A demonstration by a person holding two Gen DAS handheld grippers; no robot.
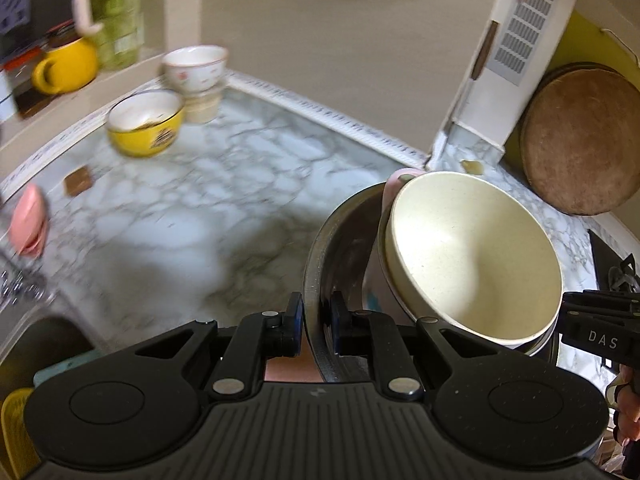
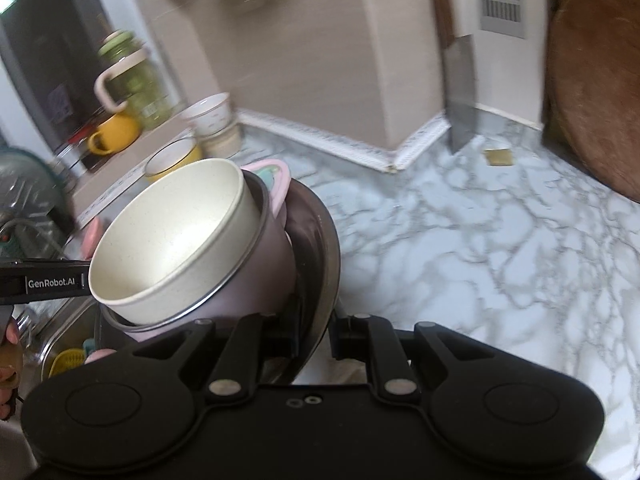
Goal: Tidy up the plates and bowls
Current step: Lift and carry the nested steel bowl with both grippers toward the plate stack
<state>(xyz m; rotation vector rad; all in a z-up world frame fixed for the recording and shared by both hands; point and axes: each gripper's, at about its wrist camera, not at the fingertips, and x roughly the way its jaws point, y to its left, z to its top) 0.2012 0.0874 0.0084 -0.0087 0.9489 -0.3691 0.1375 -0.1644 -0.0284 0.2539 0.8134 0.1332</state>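
Pinching opposite sides of the metal bowl (image 1: pixel 320 264) rim, the left claw (image 1: pixel 316 320) and right claw (image 2: pixel 316 332) carry it tilted above the marble surface (image 1: pixel 208 184), so the nested cream bowl (image 1: pixel 476 256) leans but, I judge, stays inside.

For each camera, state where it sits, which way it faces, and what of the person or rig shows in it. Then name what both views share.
Left wrist: on the left gripper, looking down over the marble counter; its fingers pinch the metal bowl; the right gripper enters at right.
Right wrist: on the right gripper, clamping the bowl's opposite rim; the left gripper enters at left.
Shared: cream bowl, yellow bowl, round board.
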